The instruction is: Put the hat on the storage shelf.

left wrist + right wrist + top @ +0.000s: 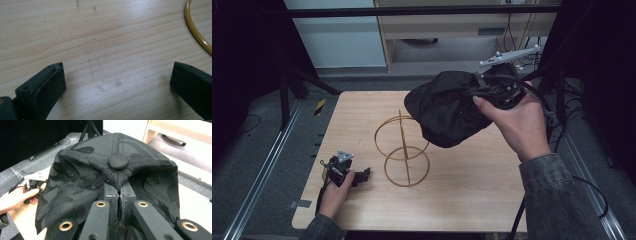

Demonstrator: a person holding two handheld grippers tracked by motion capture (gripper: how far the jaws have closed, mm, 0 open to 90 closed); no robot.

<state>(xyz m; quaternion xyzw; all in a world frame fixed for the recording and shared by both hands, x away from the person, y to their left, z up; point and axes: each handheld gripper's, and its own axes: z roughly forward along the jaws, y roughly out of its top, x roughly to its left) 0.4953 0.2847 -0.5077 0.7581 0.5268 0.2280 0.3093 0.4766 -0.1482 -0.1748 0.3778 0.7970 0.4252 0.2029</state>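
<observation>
- Cap: you have one black cap, held up in the air over the far right part of the wooden table, above and to the right of the wire stand.
- You hold two grippers. Your right gripper has its jaws pressed together on a fold of the cap's fabric, just below the crown button. Your left gripper has its jaws spread wide with bare wood between them.
- One gold wire stand is on the table, made of two hoops on a thin upright rod. From above, the cap covers the top right part of the upper hoop.
- In the high view your right hand and the cap hide most of the right gripper; its grey plate sticks out above.
- The right gripper view shows the cap's camouflage pattern and mesh panels, which look plain black from above.
- The left gripper view cuts the stand down to a short gold arc at its top right corner.
- Your left hand holds the left gripper low at the table's near left corner.
</observation>
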